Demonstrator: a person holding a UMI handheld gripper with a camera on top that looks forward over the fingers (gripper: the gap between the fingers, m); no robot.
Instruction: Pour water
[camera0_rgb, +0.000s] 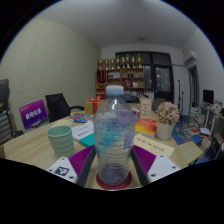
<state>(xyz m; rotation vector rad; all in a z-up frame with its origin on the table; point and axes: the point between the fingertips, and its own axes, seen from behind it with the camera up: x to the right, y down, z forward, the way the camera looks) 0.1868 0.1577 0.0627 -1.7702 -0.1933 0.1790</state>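
A clear plastic water bottle (114, 130) with a white cap stands upright on a red coaster (113, 183) on the wooden table (35, 148). It sits between the fingers of my gripper (115, 152). The purple pads (84, 160) flank it left and right, and both fingertips meet its sides with no gap showing, so the gripper is shut on the bottle. The bottle's base still rests on the coaster. A pale green ribbed cup (61, 139) stands on the table to the left, beyond the left finger.
Beyond the bottle the table holds papers, small boxes and a potted bunch of flowers (166, 117) at the right. A purple sign (33, 113) and a black chair (58, 103) stand at the left. A shelf of bottles (122, 72) lines the back wall.
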